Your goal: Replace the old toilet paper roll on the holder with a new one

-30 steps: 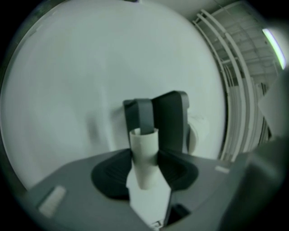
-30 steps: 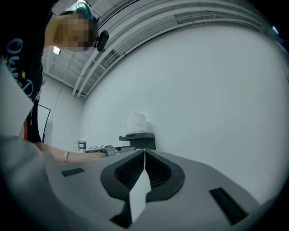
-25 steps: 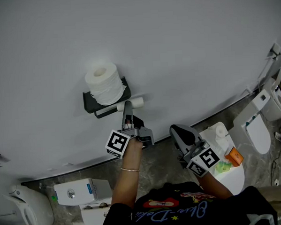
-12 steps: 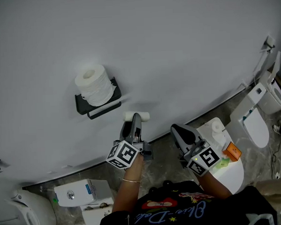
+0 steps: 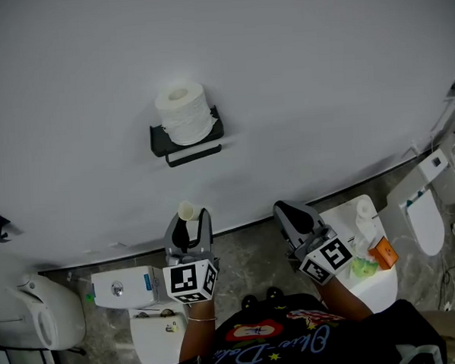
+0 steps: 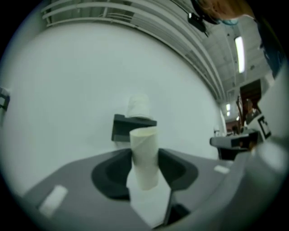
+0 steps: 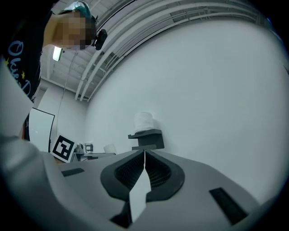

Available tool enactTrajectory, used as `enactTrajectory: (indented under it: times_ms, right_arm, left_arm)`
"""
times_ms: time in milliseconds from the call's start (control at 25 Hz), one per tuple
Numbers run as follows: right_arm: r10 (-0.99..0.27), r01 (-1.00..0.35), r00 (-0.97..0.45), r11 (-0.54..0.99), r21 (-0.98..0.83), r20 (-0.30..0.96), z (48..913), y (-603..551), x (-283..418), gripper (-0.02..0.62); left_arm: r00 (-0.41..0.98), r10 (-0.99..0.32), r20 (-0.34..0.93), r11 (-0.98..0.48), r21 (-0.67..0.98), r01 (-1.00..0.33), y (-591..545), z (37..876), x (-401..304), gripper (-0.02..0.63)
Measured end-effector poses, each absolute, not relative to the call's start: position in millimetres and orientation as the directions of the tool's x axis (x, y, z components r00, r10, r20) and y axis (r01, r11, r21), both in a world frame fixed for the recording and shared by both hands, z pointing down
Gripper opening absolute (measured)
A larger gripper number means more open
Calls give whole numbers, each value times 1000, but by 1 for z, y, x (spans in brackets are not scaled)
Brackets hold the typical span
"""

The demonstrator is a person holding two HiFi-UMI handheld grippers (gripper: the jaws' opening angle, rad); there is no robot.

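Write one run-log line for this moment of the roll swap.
left gripper: shut on empty tube | right gripper: shut, empty | holder: bar bare, new roll standing on top

We see the toilet paper roll (image 5: 183,110) atop the wall holder (image 5: 158,141), and below it the cardboard tube (image 6: 144,155) between the jaws of our left gripper (image 5: 190,219), with the right gripper (image 5: 283,208) alongside.

Soft, dim, even light; both gripper views curve fisheye, blurred up close.

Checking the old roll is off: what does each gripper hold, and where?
Left gripper clamps the empty cardboard tube by its lower half; right gripper is shut on nothing.
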State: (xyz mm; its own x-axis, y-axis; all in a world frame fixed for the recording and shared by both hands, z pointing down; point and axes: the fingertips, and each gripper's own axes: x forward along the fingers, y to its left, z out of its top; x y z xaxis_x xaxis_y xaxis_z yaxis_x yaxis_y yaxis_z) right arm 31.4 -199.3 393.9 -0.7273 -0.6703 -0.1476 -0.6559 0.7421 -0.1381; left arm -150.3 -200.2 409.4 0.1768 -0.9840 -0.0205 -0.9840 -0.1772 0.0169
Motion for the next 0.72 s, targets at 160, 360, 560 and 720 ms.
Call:
enactTrajectory:
  times_ms: [160, 360, 560, 720]
  right_arm:
    - [-647, -632, -747, 763, -138, -153, 393, -196, 20, 15]
    - [-633, -618, -758, 774, -140, -157, 392, -195, 14, 15]
    - [-631, -614, -760, 776, -144, -155, 393, -193, 14, 15]
    - [-629, -612, -761, 777, -147, -157, 393, -193, 14, 15]
  left_arm:
    - [160, -987, 7, -160, -27, -987, -185, 415, -152, 175]
    - [153, -988, -10, -152, -34, -988, -180, 407, -152, 175]
    - [154, -988, -31, -153, -34, -988, -175, 403, -149, 179]
    - [154, -987, -36, -153, -45, -987, -175, 401, -147, 179]
